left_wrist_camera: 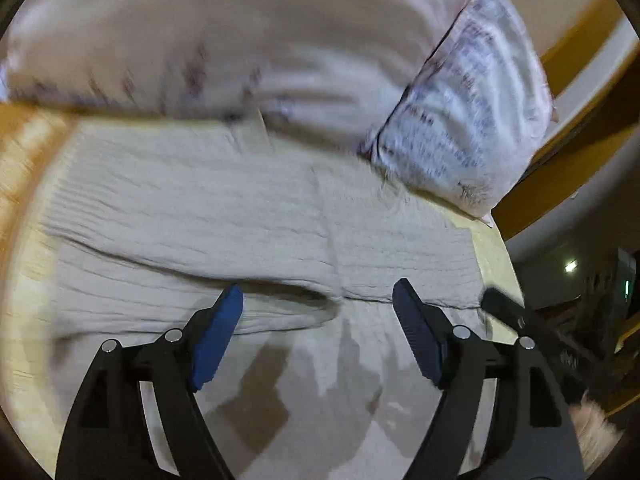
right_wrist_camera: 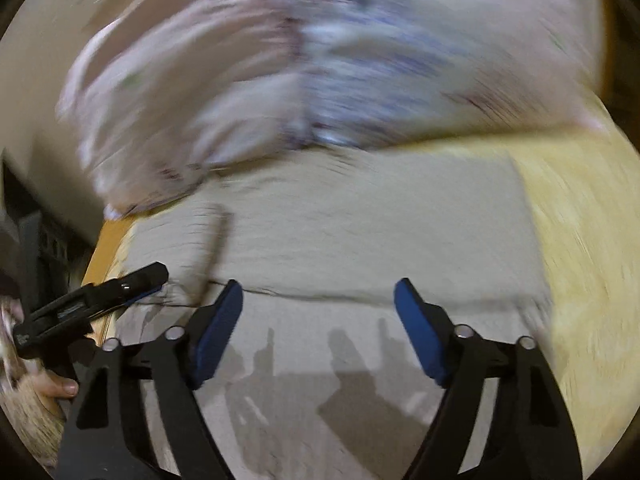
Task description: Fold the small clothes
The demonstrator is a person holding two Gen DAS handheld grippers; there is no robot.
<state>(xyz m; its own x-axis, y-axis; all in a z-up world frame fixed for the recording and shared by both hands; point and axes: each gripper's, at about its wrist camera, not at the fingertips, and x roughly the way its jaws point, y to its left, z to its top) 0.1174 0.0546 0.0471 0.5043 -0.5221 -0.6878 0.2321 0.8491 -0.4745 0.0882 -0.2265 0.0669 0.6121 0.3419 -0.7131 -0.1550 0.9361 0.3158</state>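
Left wrist view: left claw [left_wrist_camera: 318, 296] open, blue pads apart, nothing between them, hovering above a beige ribbed garment [left_wrist_camera: 224, 216] spread flat on the bench [left_wrist_camera: 24, 152]. Folded edge of garment running across just ahead of the fingertips. Bare wood of bench visible at left and as a narrow strip at right, near the bench edge. Patterned pillow [left_wrist_camera: 468, 120] standing at the far right corner, touching the garment's far edge; blurred.

Right wrist view: right claw [right_wrist_camera: 318, 296] also open and empty over same garment [right_wrist_camera: 360, 208]. Left claw [right_wrist_camera: 132, 284] seen at left, by the garment's left edge, close to bench edge. Wide bare bench [right_wrist_camera: 580, 240] at right. Pillow [right_wrist_camera: 280, 80] blocking the far side.
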